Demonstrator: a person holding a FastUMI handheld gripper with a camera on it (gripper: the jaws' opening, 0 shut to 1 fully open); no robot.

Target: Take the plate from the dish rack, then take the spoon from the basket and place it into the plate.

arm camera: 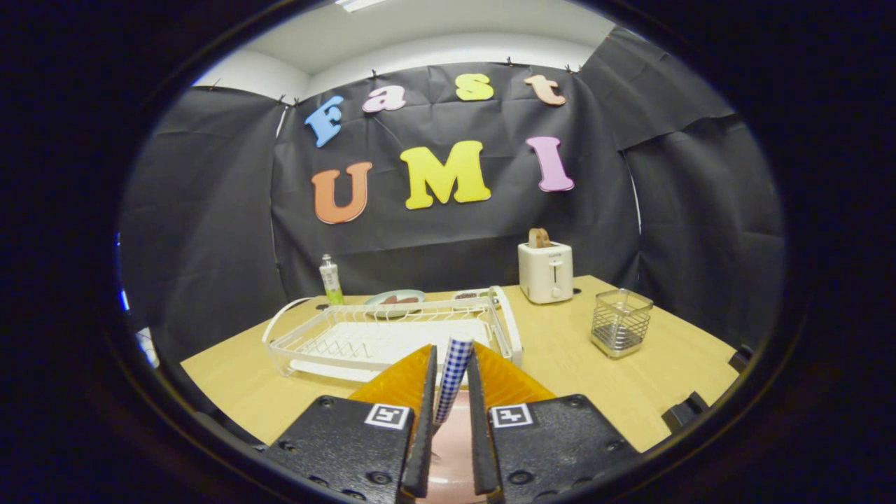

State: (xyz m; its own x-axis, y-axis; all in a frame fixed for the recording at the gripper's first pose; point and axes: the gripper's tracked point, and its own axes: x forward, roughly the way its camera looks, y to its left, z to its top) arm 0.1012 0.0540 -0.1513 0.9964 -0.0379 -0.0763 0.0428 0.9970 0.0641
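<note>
My gripper (451,350) is shut on the spoon (453,381), whose blue-and-white checked handle stands nearly upright between the two fingers. The spoon's bowl end is hidden low between the fingers. Directly below, in the gap between the fingers, a pink plate (448,458) shows on the wooden table. Just beyond the fingertips lies the white wire dish rack (392,336), with no plate in it. The wire mesh basket (620,322) stands further right on the table and looks empty.
A white toaster (546,271) with a slice of bread in it stands at the back, near the black cloth wall. A small green bottle (330,280) and two dishes (395,299) sit behind the rack. The table edge runs close on the right.
</note>
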